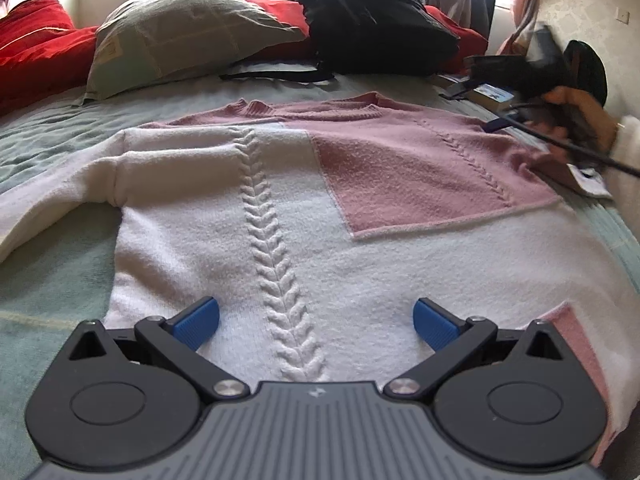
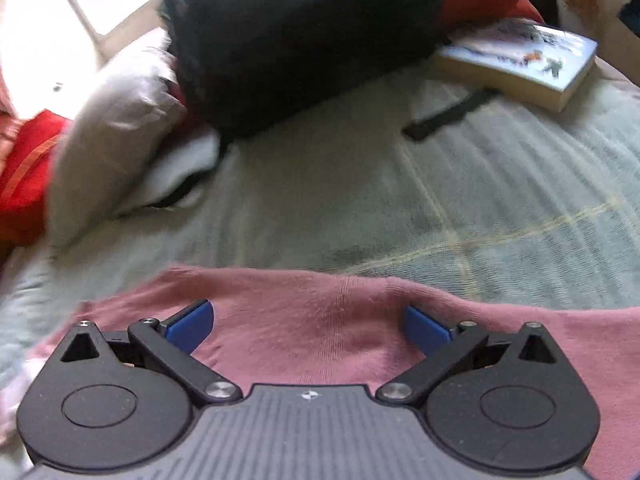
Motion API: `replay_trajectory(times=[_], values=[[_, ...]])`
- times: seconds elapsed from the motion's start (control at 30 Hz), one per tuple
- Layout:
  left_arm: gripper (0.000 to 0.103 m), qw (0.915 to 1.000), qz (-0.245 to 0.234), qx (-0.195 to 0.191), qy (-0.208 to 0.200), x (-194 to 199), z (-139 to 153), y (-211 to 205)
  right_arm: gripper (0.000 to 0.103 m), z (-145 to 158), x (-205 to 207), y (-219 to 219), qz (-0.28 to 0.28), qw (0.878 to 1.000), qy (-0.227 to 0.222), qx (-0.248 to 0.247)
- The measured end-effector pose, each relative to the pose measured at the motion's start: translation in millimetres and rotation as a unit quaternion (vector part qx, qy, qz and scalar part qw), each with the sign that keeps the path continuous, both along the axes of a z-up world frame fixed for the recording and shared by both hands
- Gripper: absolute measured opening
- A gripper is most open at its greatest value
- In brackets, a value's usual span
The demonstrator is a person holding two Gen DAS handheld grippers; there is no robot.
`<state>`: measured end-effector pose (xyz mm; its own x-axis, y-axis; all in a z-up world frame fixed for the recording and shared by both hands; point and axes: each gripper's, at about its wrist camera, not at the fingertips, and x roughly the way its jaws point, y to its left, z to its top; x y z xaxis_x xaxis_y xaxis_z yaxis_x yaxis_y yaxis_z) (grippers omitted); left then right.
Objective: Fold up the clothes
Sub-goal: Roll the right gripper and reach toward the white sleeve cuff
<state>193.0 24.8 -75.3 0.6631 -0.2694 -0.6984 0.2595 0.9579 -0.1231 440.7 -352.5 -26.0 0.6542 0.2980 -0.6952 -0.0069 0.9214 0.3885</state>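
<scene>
A white and pink knit sweater (image 1: 288, 200) lies flat on the bed, its pink sleeve folded across the chest and its white sleeve stretched out to the left. My left gripper (image 1: 316, 322) hovers open over the white hem, blue pads wide apart, nothing between them. In the left wrist view the right gripper (image 1: 560, 92) shows blurred at the sweater's far right shoulder, held by a hand. In the right wrist view my right gripper (image 2: 308, 326) is open above the sweater's pink fabric (image 2: 320, 320), holding nothing.
The bed has a pale green cover (image 2: 360, 184). At its head lie a grey pillow (image 1: 180, 36), red cushions (image 1: 36, 44) and a black backpack (image 1: 368, 16). A book (image 2: 520, 60) and a black strap (image 2: 448, 116) lie near the right edge.
</scene>
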Motion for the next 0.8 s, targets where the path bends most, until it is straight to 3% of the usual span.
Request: replay_trajectory(times=[0.1,0.2,0.43,0.6,0.8], values=[[0.102,1.0000,0.001,-0.006,0.002,-6,6,-5,0.103,20,-33,-25,0.014,0.999,-0.024,0.019],[0.102,0.9999,-0.012,-0.005,-0.001,-13,13,-18,0.103,27,-59,-56,0.006,0.999,-0.022,0.034],[0.102,0.9984,-0.055,0.014,-0.007,-29,26,-57,0.103,5,-121,-117,-0.029,0.993,-0.009,0.117],[0.102,0.9975,-0.064,0.031,0.004,-34,25,-77,0.103,-3,-149,-140,-0.047,0.990,-0.027,0.129],[0.102,0.9966,-0.073,0.035,0.015,-43,22,-95,0.103,-15,-173,-190,-0.082,0.974,-0.044,0.204]])
